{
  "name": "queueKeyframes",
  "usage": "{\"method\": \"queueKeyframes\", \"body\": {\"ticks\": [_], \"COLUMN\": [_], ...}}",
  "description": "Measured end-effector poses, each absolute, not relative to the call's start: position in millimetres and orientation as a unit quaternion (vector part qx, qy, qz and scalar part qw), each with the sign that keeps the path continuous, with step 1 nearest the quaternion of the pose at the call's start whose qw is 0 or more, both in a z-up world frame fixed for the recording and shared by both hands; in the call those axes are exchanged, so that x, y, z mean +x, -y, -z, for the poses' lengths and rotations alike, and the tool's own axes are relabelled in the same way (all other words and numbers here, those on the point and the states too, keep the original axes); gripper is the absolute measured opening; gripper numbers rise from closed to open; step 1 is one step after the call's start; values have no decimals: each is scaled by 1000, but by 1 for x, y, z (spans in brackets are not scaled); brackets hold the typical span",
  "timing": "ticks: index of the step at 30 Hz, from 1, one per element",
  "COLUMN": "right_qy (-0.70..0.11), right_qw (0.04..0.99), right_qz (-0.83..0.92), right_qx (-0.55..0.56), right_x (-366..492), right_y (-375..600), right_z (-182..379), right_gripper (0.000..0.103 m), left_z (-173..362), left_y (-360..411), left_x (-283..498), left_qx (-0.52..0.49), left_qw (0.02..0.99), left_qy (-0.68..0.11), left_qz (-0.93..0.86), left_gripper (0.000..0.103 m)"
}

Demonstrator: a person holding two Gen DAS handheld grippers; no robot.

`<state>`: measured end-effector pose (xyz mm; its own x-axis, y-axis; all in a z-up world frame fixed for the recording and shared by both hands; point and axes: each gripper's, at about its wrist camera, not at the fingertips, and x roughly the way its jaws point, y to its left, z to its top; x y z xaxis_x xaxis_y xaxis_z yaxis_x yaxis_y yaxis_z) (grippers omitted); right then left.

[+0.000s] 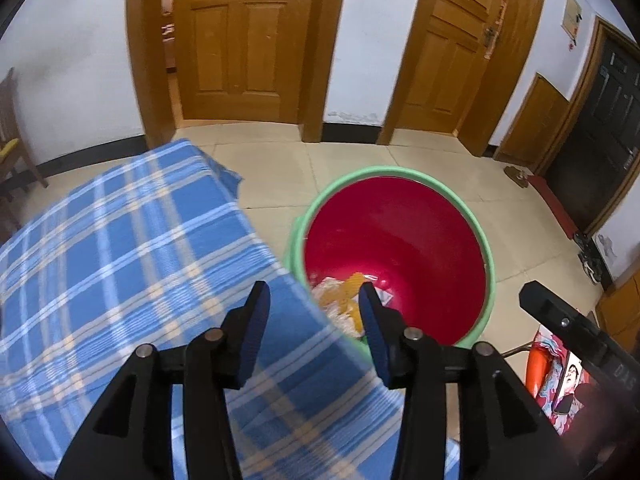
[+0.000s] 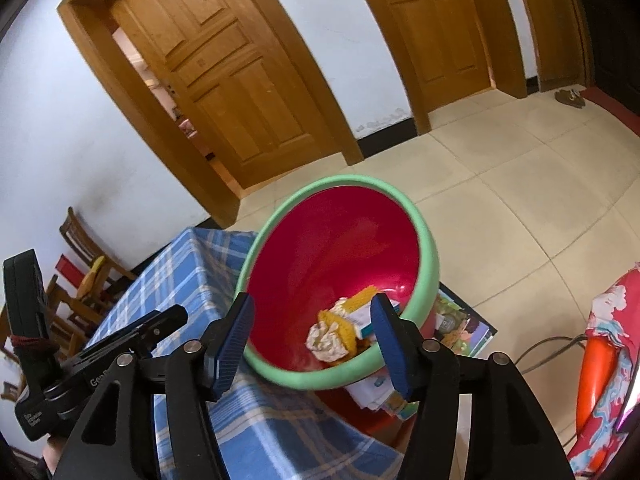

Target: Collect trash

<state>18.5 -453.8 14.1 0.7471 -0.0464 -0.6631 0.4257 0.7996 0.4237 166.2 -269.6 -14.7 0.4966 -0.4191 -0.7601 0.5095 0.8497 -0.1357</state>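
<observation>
Tiled floor, 2 wooden doors, and a blue plaid table (image 1: pixel 120 240) with nothing on it that I can see. Both claws, left gripper (image 1: pixel 314 308) and right gripper (image 2: pixel 312 316), hang spread and empty over the red bin (image 2: pixel 340 240). Trash (image 2: pixel 340 330) sits at its bottom, so collecting looks about done; next I'd scan for leftovers.

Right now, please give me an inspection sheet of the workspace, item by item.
Surface: table under a blue plaid cloth; no items seen on the visible part.
Job's things: red bin with green rim beside the table, holding a crumpled paper, yellow wrappers and a small box.
Clutter: printed papers under the bin.
Grippers: left gripper open, empty; right gripper open, empty.
Cables: one thin cable on the floor.
Surroundings: wooden doors, tiled floor, wooden chairs.
</observation>
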Motion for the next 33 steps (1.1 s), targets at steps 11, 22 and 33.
{"method": "queueKeyframes", "body": {"ticks": [11, 22, 33], "right_qy": [-325, -315, -308], "right_qw": [906, 926, 937], "right_qz": [93, 67, 41], "right_qx": [257, 196, 157], "right_x": [1, -23, -42], "right_y": [408, 347, 298], "right_z": [-38, -64, -77], "right_gripper": [75, 82, 84], "left_z": [-17, -40, -47], "left_y": [200, 133, 95], "left_x": [137, 87, 48], "left_qx": [32, 16, 5], "left_qw": [892, 918, 932], "left_qy": [-398, -368, -348], "left_qz": [211, 145, 103], "left_gripper": [58, 74, 84]}}
